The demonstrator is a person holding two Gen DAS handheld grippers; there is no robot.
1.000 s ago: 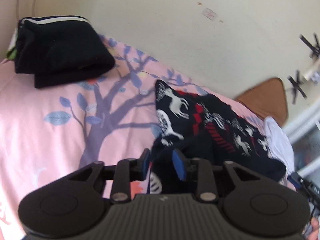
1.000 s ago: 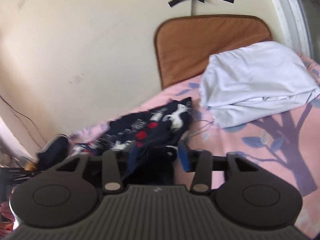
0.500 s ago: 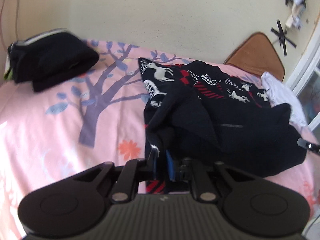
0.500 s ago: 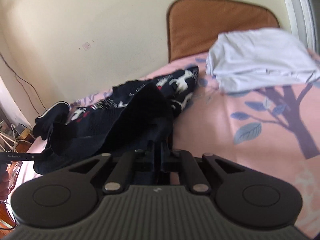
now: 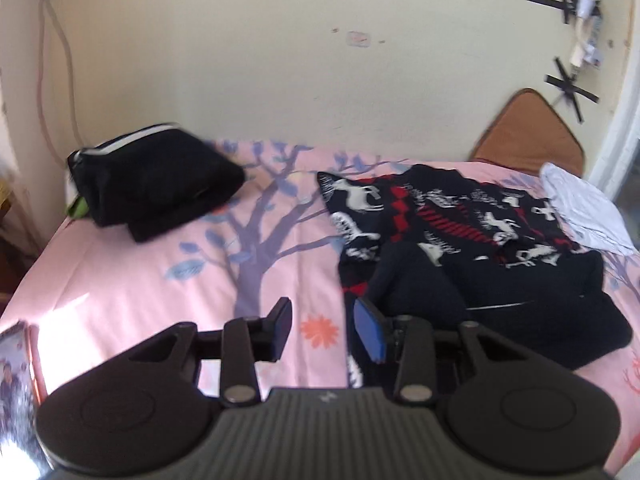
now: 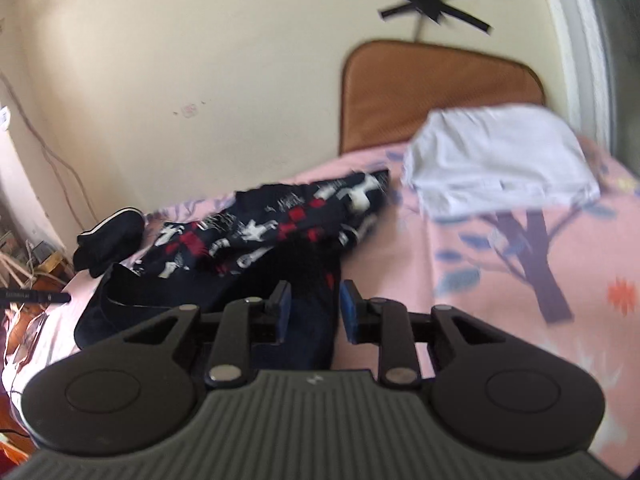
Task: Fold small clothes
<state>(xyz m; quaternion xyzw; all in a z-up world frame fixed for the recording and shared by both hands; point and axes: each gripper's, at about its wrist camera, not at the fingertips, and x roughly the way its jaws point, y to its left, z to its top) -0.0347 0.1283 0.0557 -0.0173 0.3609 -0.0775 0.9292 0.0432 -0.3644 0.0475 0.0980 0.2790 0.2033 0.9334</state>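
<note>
A dark navy sweater with white deer and red patterns (image 5: 452, 236) lies rumpled on the pink bed sheet (image 5: 140, 292), its plain dark part folded over toward me. My left gripper (image 5: 323, 330) is open and empty, just above the sweater's near left edge. In the right wrist view the same sweater (image 6: 272, 236) lies ahead and left. My right gripper (image 6: 311, 312) is open, its jaws either side of the sweater's dark near edge without gripping it.
A folded black garment with a white stripe (image 5: 156, 180) sits at the bed's far left corner. A folded white cloth (image 6: 496, 160) lies at the far right, before a brown cushion (image 6: 436, 92) against the wall. A phone-like object (image 5: 16, 364) lies at the near left.
Both grippers were shut on the sweater's edge half a second ago; both have opened and let it go. The sweater now lies on the bed, and both grippers have drawn back slightly.
</note>
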